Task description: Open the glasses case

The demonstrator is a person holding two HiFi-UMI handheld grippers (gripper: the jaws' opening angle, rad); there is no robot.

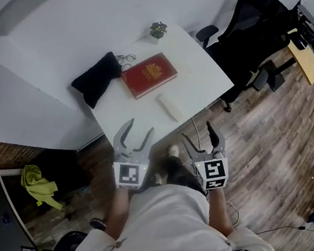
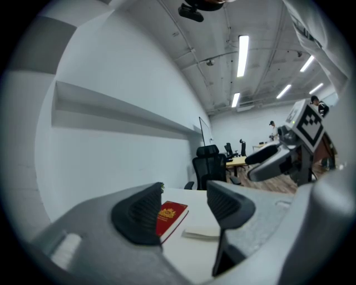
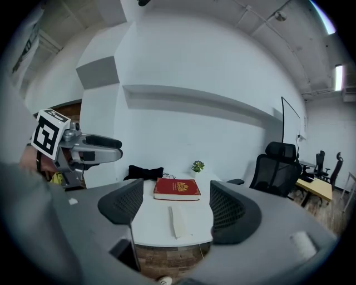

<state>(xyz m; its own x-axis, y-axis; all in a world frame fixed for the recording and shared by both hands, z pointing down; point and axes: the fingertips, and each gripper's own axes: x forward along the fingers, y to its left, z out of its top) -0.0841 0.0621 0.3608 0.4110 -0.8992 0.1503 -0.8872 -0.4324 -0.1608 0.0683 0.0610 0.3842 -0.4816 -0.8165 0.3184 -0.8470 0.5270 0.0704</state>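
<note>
The glasses case (image 1: 169, 107) is a slim white oblong lying shut on the white table (image 1: 211, 77), near its front edge. It also shows ahead of both jaw pairs, as the white case (image 2: 201, 231) in the left gripper view and the case (image 3: 178, 221) in the right gripper view. My left gripper (image 1: 139, 128) hovers at the table's near edge, open and empty. My right gripper (image 1: 198, 132) hangs over the floor just off the table's corner, also open with nothing between its fingers. Neither touches the case.
A red book (image 1: 149, 74) lies behind the case, with a black pouch (image 1: 96, 81) to its left and a small potted plant (image 1: 157, 29) at the far edge. Black office chairs (image 1: 258, 37) stand to the right. A yellow-green cloth (image 1: 37, 183) lies on a low cabinet at lower left.
</note>
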